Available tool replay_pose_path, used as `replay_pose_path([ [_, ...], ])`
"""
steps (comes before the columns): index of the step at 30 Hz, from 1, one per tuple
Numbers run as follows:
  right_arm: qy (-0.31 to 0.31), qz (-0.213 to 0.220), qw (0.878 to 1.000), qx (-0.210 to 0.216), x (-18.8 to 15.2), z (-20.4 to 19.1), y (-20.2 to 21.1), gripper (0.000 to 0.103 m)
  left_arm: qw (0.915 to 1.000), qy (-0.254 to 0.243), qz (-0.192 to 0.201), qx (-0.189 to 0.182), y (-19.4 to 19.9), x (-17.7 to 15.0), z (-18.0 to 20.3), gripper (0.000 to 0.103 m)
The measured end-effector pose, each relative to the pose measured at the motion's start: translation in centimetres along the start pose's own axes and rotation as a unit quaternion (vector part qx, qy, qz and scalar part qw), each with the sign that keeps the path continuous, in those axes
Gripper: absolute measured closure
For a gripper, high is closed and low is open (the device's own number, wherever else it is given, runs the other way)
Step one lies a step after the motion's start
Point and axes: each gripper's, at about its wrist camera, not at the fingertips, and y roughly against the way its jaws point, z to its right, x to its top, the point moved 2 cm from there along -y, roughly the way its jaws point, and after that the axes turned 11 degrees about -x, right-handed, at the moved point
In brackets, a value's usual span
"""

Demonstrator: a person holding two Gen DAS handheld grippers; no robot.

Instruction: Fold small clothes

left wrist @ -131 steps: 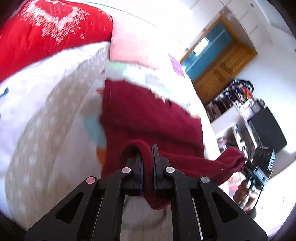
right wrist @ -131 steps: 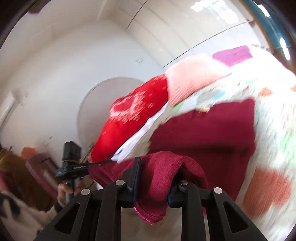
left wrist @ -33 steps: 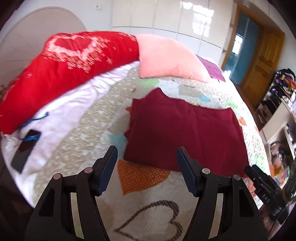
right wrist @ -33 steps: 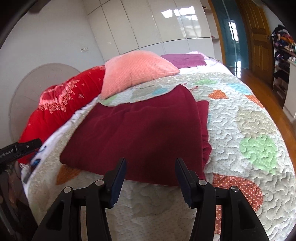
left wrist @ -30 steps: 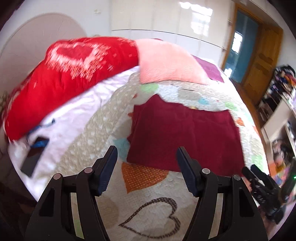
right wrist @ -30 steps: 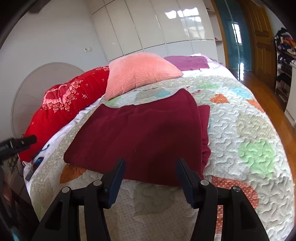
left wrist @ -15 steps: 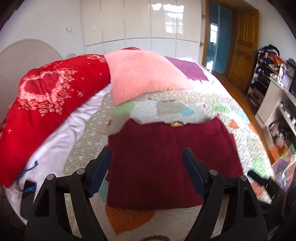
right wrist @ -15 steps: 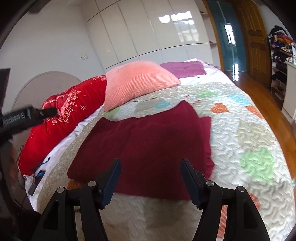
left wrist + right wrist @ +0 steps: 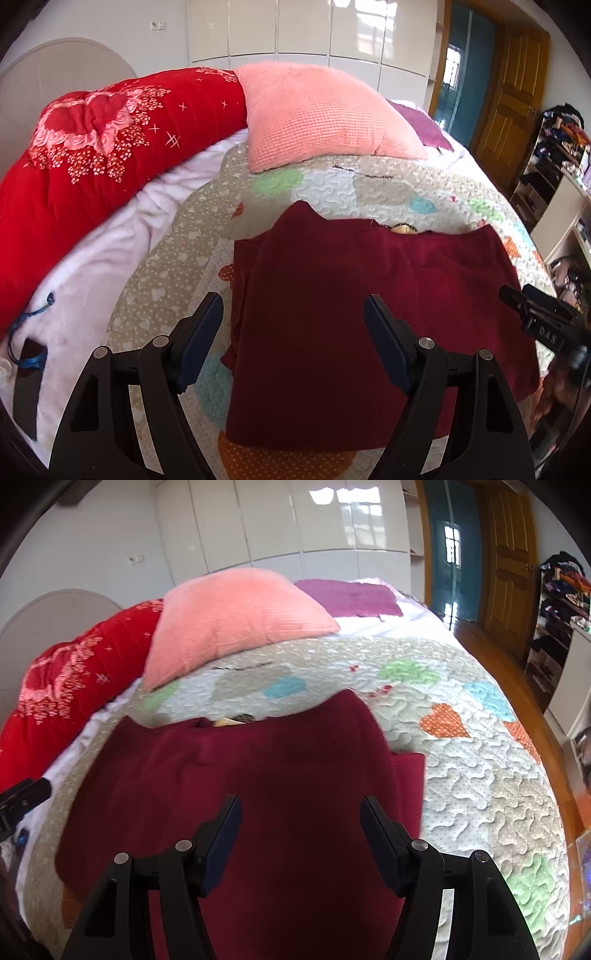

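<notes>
Far left, a red duvet (image 9: 110, 147) and white sheet (image 9: 92, 266) with a dark phone-like item (image 9: 27, 380) at the edge; pink pillow (image 9: 317, 118) behind, purple cloth (image 9: 351, 598) further back. Left gripper (image 9: 293, 339) hovers over the bed with fingers spread wide, holding nothing. Between and beyond its fingers lies the garment (image 9: 369, 295), dark maroon, flat on the quilt (image 9: 369, 184), folded once or more into a rough rectangle, with a doubled layer showing along its left edge and a small tan label at the far neckline. Right gripper (image 9: 301, 834) also wide open, empty, hanging over the near half of the garment; its tip shows at right in the left view. Looks like soft, thick fleece or knit: light, limp, non-slip, nothing fragile, but the layers will likely slide apart if only the top one is pinched. Best hold is probably the two near corners, or left and right edges, biting through all layers at once. Shelves (image 9: 554, 147) and door (image 9: 513, 92) at far right.
</notes>
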Motion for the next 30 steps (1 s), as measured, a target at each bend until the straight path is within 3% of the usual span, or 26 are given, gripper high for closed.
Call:
replay_pose_path([
  [4,-0.008,-0.015,0.999,-0.031,-0.2,1.7,-2.2,0.039,1.0000,-0.007,-0.005,0.002,-0.4,-0.3,0.2,0.024],
  [7,-0.010,-0.052,0.998,-0.040,-0.8,2.3,-4.3,0.039,0.9999,-0.006,-0.008,0.005,-0.6,-0.5,0.0,0.024],
  [10,-0.003,-0.044,0.998,-0.043,-0.4,2.3,-3.3,0.039,0.9999,0.000,-0.010,0.004,-0.6,-0.5,-0.2,0.024],
  [16,0.002,0.016,0.999,-0.029,0.6,1.0,0.2,0.039,0.9998,0.008,-0.011,0.012,-0.7,-0.7,-0.8,0.024],
  [24,0.027,-0.045,0.998,-0.020,0.3,-0.1,-4.6,0.039,0.9997,0.004,-0.016,0.020,-1.2,-0.9,-1.1,0.024],
  [30,0.031,-0.048,0.998,-0.019,0.9,-0.3,-4.3,0.039,0.9961,0.062,-0.054,-0.030,-2.5,-1.3,-2.9,0.024],
])
